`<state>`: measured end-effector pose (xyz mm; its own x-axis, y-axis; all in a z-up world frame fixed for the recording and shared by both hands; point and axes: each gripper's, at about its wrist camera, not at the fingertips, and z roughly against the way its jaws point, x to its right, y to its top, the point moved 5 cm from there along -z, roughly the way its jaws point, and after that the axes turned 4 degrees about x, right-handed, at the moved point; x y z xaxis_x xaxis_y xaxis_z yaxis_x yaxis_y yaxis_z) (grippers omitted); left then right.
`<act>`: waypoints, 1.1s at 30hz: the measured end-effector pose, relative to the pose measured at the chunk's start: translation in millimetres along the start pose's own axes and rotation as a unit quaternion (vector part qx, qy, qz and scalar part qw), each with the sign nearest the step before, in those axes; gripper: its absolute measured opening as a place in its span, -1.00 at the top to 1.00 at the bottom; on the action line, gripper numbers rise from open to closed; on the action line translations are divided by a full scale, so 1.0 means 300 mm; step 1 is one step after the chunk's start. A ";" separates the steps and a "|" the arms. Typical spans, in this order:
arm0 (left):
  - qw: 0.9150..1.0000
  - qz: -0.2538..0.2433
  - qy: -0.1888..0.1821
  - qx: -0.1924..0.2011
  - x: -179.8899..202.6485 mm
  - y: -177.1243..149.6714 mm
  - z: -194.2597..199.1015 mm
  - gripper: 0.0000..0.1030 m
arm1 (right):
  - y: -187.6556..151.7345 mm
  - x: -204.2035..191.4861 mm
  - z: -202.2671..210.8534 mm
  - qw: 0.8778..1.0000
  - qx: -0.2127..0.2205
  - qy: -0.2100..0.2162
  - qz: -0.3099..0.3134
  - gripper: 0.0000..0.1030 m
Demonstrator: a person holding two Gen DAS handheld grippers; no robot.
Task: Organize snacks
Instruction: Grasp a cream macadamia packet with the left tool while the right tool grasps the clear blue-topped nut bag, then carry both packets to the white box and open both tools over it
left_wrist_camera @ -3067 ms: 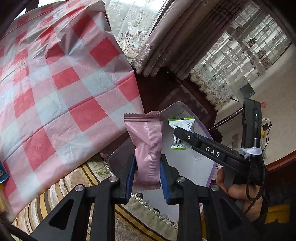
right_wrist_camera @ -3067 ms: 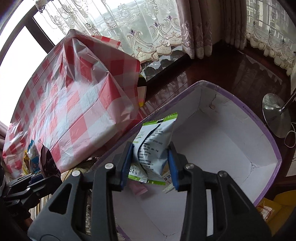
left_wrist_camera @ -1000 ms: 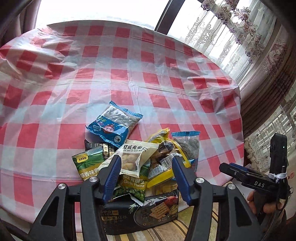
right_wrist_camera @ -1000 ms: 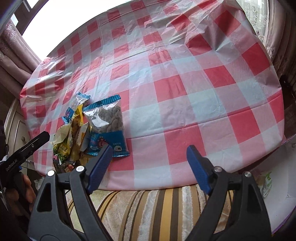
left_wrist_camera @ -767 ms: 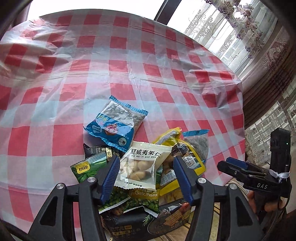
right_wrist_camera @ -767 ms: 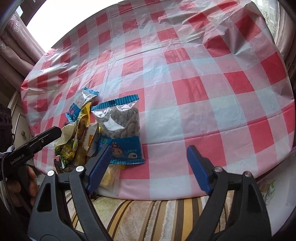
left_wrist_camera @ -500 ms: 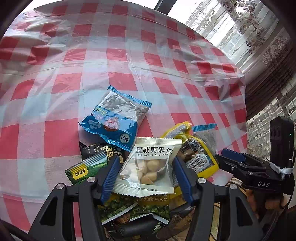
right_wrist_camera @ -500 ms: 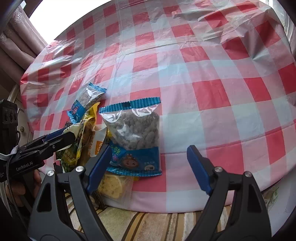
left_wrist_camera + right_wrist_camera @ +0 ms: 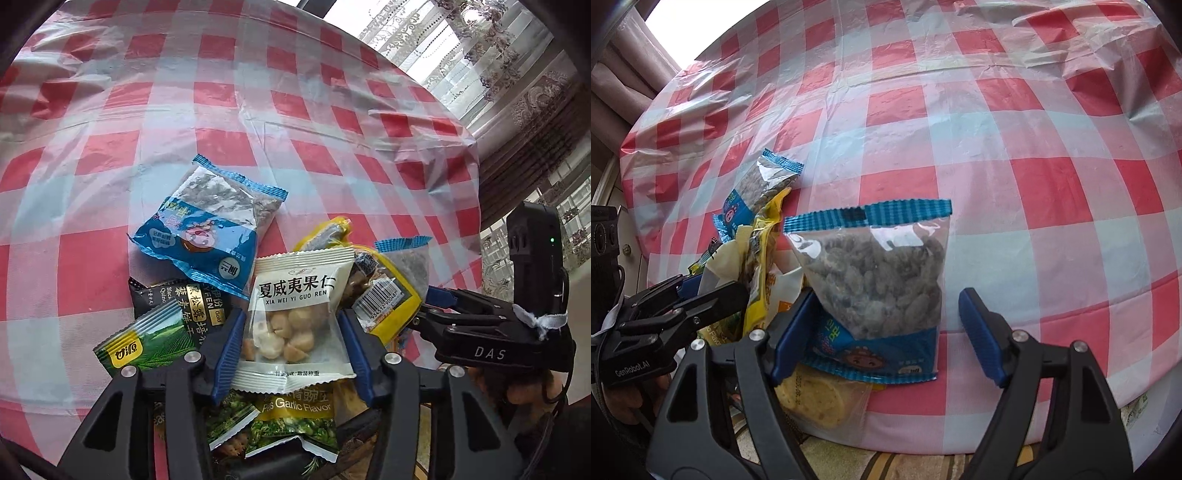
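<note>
A heap of snack packets lies at the near edge of a table covered by a red-and-white checked cloth (image 9: pixel 258 122). The left gripper (image 9: pixel 291 350) has its blue-padded fingers spread on either side of a white nut packet (image 9: pixel 295 317) that rests on top of the heap; the pads sit just beside the packet's edges, and whether they touch it cannot be told. Left of that packet lie a green packet (image 9: pixel 147 347) and a black packet (image 9: pixel 177 299), with a blue seed bag (image 9: pixel 210 229) farther off and a yellow packet (image 9: pixel 384 299) on the right. Nearer, under the white packet, is a green garlic-flavour packet (image 9: pixel 295 424). The right gripper (image 9: pixel 886 332) is wide apart around the lower part of a second blue-topped seed bag (image 9: pixel 879 288): its left finger is against the bag's left edge, the right finger clear of it. A clear bag of round crackers (image 9: pixel 820 398) lies beneath that bag.
</note>
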<state>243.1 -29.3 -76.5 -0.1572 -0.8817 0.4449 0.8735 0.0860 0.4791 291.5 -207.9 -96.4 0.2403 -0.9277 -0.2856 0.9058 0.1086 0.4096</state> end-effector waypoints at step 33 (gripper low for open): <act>0.997 -0.036 0.030 0.057 0.164 -0.014 0.105 0.30 | -0.044 0.057 0.180 0.998 0.068 0.011 -0.012 0.15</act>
<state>217.2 -58.3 -32.8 -0.1869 -0.9134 0.3615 0.8021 0.0705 0.5930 264.8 -244.5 -59.8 0.2288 -0.9209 -0.3155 0.8559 0.0360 0.5158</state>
